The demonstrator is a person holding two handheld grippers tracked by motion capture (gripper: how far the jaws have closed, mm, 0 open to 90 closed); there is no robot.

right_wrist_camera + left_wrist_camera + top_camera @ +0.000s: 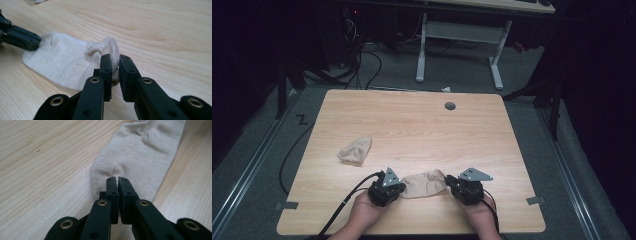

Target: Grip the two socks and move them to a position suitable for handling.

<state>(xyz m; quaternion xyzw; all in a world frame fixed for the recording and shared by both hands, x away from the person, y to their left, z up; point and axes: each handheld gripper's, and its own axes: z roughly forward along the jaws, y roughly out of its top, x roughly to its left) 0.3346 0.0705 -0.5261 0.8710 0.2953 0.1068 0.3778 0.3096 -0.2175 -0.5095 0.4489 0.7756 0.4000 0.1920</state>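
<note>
High view overhead; claw views close, sharing sock [142, 152].

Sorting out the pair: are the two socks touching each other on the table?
No, the second sock lies apart, up and to the left of the held sock.

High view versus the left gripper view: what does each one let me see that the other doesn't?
The high view alone takes in the second beige sock lying apart at the left, the grey hole cover near the table's far edge, the right gripper and the floor with a white desk frame beyond. The left gripper view alone gives the close detail: the left gripper is shut, pinching a fold of cloth. Both share the beige sock stretched between the grippers and the wooden table.
</note>
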